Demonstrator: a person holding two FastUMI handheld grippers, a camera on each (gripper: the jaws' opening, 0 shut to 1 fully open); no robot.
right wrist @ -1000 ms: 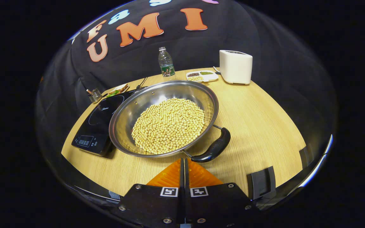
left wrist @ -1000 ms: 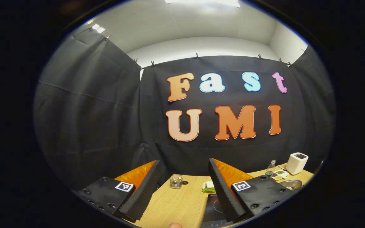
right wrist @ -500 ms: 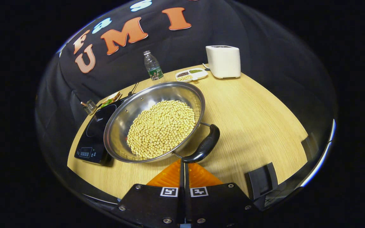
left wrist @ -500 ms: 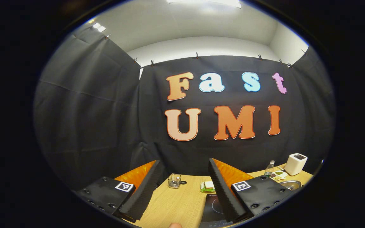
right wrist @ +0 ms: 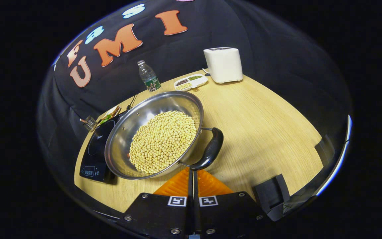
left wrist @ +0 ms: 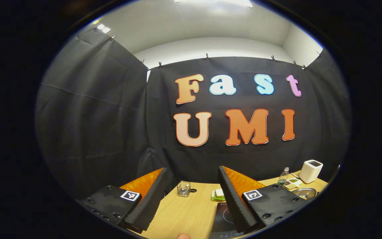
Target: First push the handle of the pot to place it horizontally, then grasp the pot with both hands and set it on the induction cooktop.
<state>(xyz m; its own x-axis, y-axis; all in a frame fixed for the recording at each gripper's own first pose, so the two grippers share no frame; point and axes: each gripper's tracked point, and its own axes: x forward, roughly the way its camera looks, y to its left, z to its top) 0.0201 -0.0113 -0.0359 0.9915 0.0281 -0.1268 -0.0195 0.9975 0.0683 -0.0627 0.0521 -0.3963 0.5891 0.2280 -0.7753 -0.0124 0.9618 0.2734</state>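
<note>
Right gripper (right wrist: 192, 174) closed, empty, tips at pot (right wrist: 151, 132) handle (right wrist: 209, 151). Cooktop (right wrist: 95, 156) left of pot; brand mark unreadable. Left gripper (left wrist: 191, 196) wide.

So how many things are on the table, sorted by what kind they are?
Cooking gear: 2, pot and cooktop
Appliances: 1, toaster
Bottles: 1
Food dishes: 2, tray and plate
Wire holders: 1
Total: 7

Black cloth (left wrist: 95, 116) hangs clipped all round the booth, white wall (left wrist: 211, 46) and ceiling light (left wrist: 217, 2) above it, and a light wood table (right wrist: 264, 119) fills the middle.
</note>
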